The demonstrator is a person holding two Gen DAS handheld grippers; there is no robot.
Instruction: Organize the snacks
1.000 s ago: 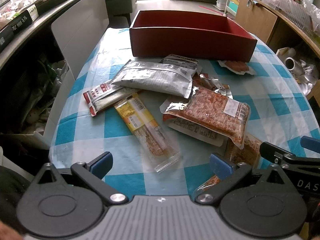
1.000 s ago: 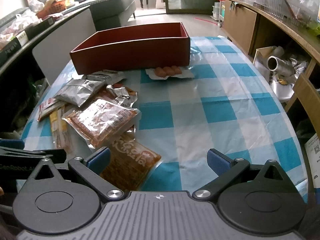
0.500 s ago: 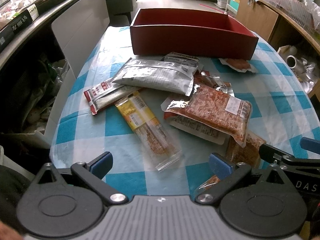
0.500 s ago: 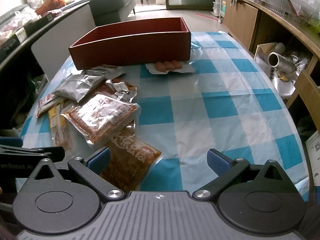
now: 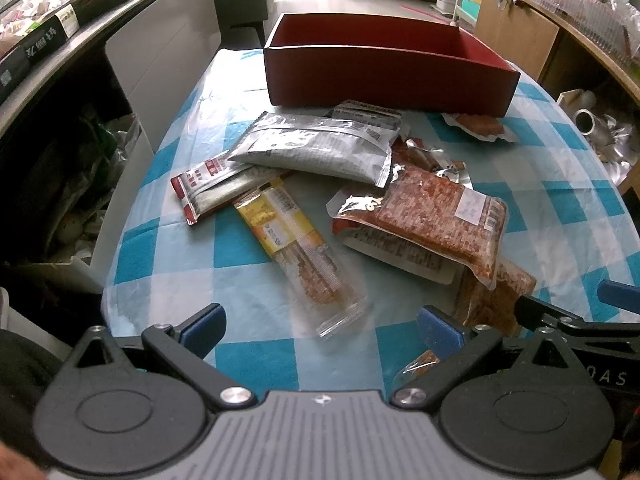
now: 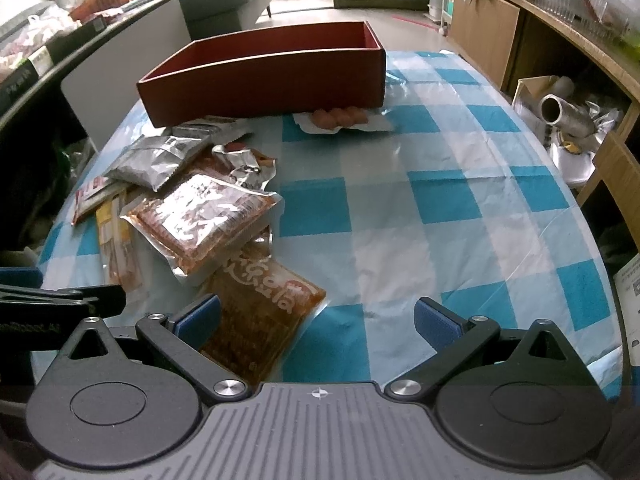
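Both tongs gape wide and hold nothing: the left gripper (image 5: pixel 320 326) hangs over a clear yellow-labelled snack strip (image 5: pixel 298 254), the right gripper (image 6: pixel 316 316) over the brown pouch (image 6: pixel 256 312) (its printed face shows only in the right view). Beyond lies the snack pile, then the red box (image 5: pixel 384 68) at the checked table's (image 6: pixel 460 208) far end; only the left view shows the whole silver pouch (image 5: pixel 316 148).
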